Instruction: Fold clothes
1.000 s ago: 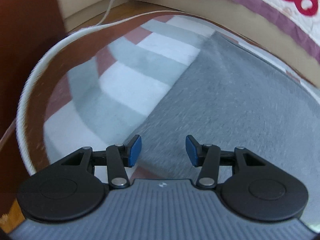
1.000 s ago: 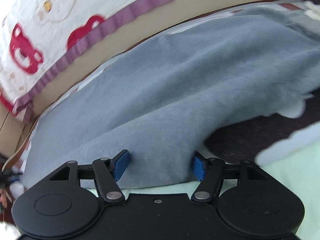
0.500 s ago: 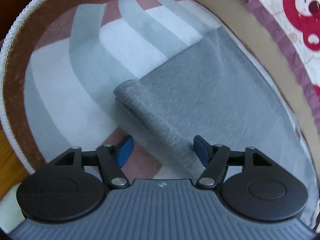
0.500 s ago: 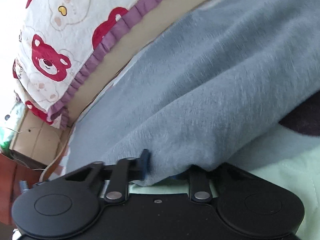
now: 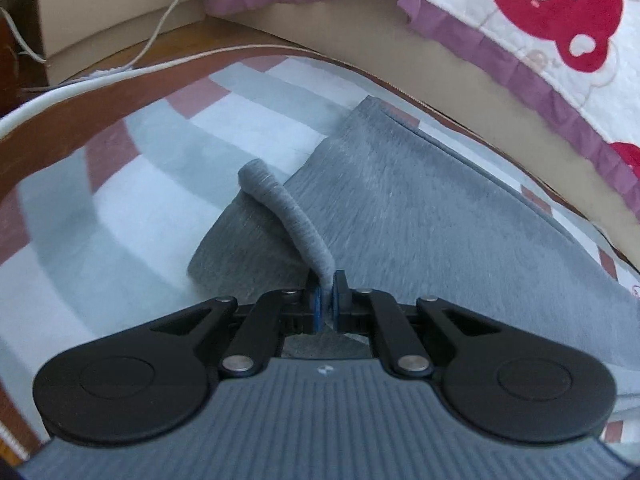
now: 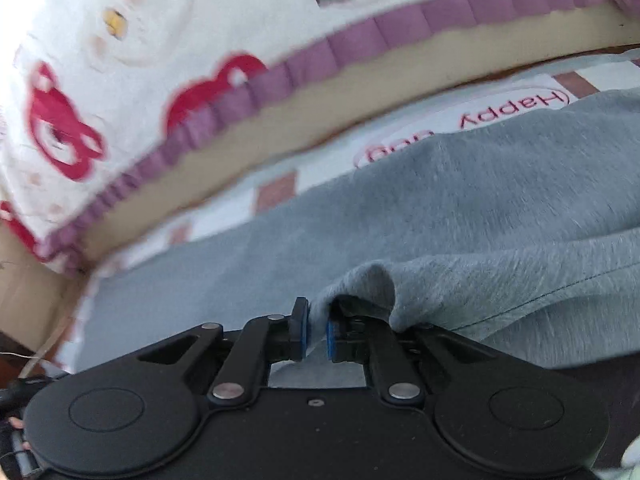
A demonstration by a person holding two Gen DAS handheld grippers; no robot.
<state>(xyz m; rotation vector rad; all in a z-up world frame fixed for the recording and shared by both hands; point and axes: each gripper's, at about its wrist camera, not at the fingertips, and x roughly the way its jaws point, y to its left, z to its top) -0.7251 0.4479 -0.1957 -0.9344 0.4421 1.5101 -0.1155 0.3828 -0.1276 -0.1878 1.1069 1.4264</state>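
Note:
A grey garment (image 5: 420, 208) lies spread on a striped rug (image 5: 132, 184). My left gripper (image 5: 328, 300) is shut on its near edge, and the pinched hem rises as a rolled ridge (image 5: 280, 204) that lifts a corner off the rug. In the right wrist view the same grey garment (image 6: 460, 208) fills the middle, and my right gripper (image 6: 314, 332) is shut on a bunched fold of its edge. The cloth drapes over the right finger. A stitched hem line runs off to the right.
A bed with a white bear-print cover and purple frill (image 5: 540, 28) (image 6: 200, 80) runs close along the rug's far side. A white cable (image 5: 160, 28) lies on the wooden floor at the back left. The rug's white corded border (image 5: 60, 92) curves at left.
Both grippers have gone from open to shut on the grey garment's edge. The left one has lifted the hem into a ridge; the right wrist view has swung toward the bed.

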